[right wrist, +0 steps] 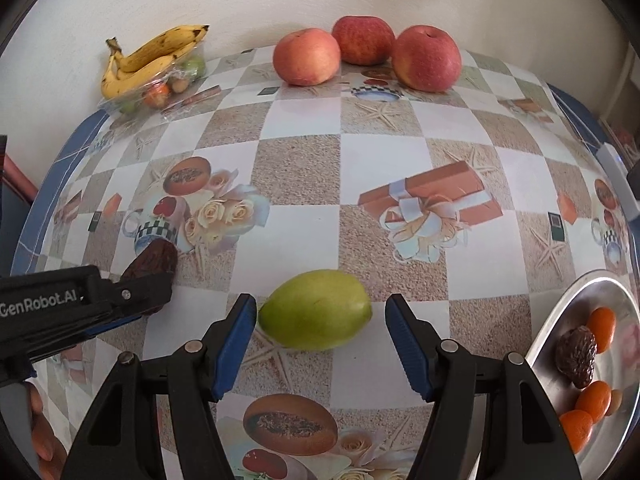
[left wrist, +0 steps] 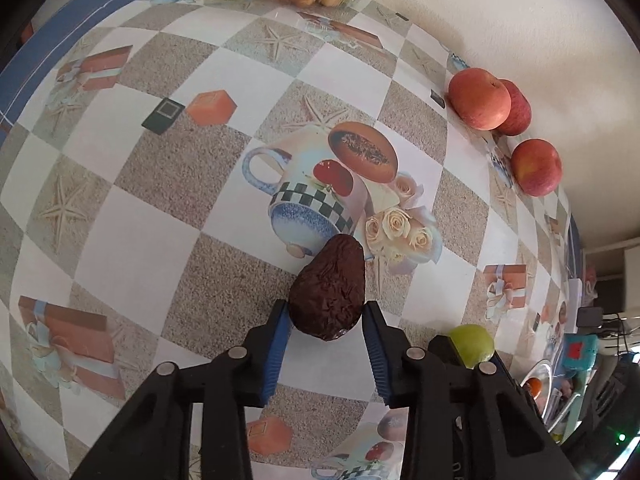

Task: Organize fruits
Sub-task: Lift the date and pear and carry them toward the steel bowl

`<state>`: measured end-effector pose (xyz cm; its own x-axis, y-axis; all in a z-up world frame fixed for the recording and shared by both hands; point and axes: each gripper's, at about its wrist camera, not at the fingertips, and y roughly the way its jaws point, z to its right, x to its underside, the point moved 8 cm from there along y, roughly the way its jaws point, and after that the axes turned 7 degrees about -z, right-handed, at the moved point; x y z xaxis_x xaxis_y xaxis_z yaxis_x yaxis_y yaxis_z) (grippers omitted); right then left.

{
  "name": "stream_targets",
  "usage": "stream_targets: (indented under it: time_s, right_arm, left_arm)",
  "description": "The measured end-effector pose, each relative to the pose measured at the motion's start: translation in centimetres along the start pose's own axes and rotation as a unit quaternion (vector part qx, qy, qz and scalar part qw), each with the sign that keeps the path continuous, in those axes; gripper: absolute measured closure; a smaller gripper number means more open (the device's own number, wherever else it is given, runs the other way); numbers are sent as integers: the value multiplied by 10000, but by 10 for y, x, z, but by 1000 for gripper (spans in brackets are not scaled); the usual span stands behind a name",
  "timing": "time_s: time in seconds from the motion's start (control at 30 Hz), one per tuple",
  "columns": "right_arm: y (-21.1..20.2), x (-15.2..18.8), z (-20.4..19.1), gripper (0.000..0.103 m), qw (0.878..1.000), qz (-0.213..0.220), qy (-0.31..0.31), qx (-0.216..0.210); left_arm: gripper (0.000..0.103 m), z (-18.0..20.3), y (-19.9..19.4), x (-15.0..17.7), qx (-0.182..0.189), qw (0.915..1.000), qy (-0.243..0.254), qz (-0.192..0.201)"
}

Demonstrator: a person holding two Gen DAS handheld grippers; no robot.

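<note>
A dark wrinkled avocado lies on the patterned tablecloth. My left gripper is shut on its near end, a blue pad touching each side. In the right wrist view the same avocado pokes out from behind the left gripper. A green oval fruit lies between the fingers of my right gripper, which is open, with a gap at the right pad. That green fruit also shows at the lower right of the left wrist view.
Three red apples sit by the back wall. At the back left, bananas rest on a clear pack of small fruit. At the right edge a metal plate holds small oranges and another dark avocado. A hand shows at lower left.
</note>
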<state>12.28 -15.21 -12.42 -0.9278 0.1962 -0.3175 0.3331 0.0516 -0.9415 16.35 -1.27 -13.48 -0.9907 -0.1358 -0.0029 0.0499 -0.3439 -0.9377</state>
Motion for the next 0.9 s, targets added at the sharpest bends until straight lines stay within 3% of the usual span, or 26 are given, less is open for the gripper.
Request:
stream_targets:
  time_s: [0.4, 0.5, 0.9]
  right_arm:
    - [7, 3, -7, 36, 9992, -22, -303, 253]
    - [9, 3, -8, 44, 9986, -16, -369, 367]
    - [-2, 1, -2, 46, 9999, 28, -69, 92]
  left_arm:
    - [64, -3, -2, 1, 12, 10000, -44, 37]
    - [64, -1, -1, 0, -19, 10000, -23, 51]
    - [64, -2, -9, 0, 63, 9999, -105, 92]
